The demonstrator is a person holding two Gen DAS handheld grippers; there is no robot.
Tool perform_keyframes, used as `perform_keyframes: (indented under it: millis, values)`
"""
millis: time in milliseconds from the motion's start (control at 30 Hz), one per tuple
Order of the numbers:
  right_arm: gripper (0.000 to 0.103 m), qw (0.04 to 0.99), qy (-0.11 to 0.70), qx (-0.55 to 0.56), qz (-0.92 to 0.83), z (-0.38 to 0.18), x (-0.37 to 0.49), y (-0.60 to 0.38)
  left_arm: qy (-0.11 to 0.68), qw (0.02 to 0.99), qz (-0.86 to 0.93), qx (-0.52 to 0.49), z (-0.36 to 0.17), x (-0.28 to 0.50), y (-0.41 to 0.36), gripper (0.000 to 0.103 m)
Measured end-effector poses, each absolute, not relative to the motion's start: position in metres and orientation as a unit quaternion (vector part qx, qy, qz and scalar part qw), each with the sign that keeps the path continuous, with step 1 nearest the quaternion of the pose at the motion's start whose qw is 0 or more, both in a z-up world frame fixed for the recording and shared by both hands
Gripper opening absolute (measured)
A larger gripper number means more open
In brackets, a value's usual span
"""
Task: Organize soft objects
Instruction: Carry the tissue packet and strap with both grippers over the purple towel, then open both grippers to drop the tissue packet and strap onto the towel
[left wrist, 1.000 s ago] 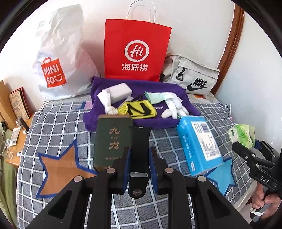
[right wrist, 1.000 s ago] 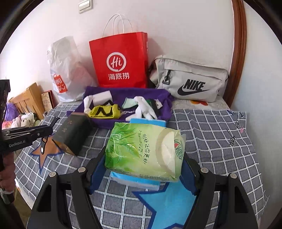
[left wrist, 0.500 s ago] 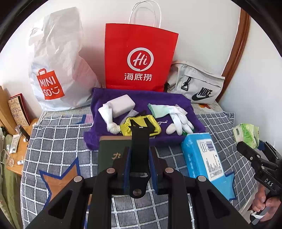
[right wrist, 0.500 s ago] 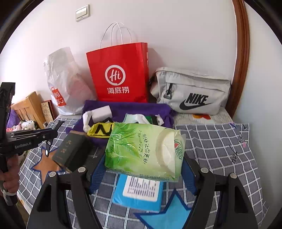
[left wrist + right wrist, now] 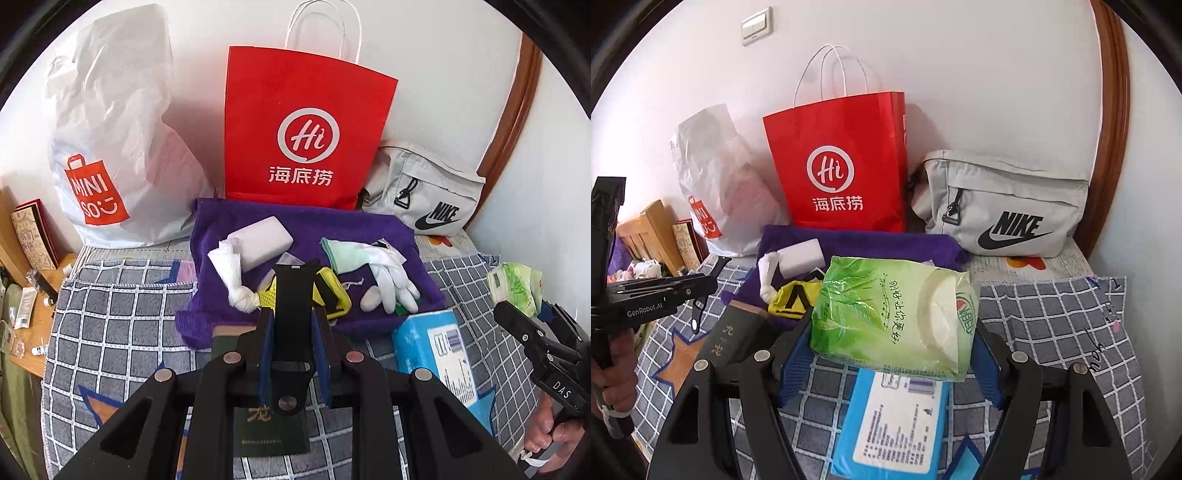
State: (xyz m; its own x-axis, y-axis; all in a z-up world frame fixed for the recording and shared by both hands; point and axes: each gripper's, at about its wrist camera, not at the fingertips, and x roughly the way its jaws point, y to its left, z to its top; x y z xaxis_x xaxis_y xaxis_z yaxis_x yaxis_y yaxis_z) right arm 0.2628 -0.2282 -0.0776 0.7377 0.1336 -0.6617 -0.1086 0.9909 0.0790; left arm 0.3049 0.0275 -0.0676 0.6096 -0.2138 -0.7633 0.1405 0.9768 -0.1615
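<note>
Both grippers had advanced toward the wall since the earlier frames, the bags looming larger. Between the left gripper's [image 5: 291, 347] narrowly set blue pads, a flat black strap-like piece [image 5: 292, 295] was pinched, its long axis pointing forward past the fingertips, over the purple towel [image 5: 391, 229]. The soft green tissue pack [image 5: 892, 317] lay crosswise, long axis spanning the right gripper's [image 5: 886, 350] widely spread jaws, clamped at both ends above the blue tissue packet [image 5: 897, 424]. Beyond stood a red paper bag [image 5: 842, 166] and a grey Nike pouch [image 5: 1001, 206].
</note>
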Motion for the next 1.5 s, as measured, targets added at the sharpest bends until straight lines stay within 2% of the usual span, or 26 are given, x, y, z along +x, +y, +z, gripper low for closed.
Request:
perform_keyframes:
  millis: [933, 1300, 1500]
  values:
    - [0.074, 0.923, 0.377, 0.016, 0.08, -0.096, 0.39, -0.232, 0.448, 0.884, -0.097, -0.09, -0.085, 0.402, 0.03, 0.02]
    - [0.074, 0.901, 0.409, 0.025, 0.14, -0.128, 0.43, -0.208, 0.473, 0.871, -0.095, -0.098, -0.116, 0.432, 0.026, 0.02]
    - [0.074, 0.872, 0.455, -0.009, 0.18, -0.158, 0.437, -0.184, 0.49, 0.862, -0.093, -0.095, -0.127, 0.443, 0.027, 0.02]
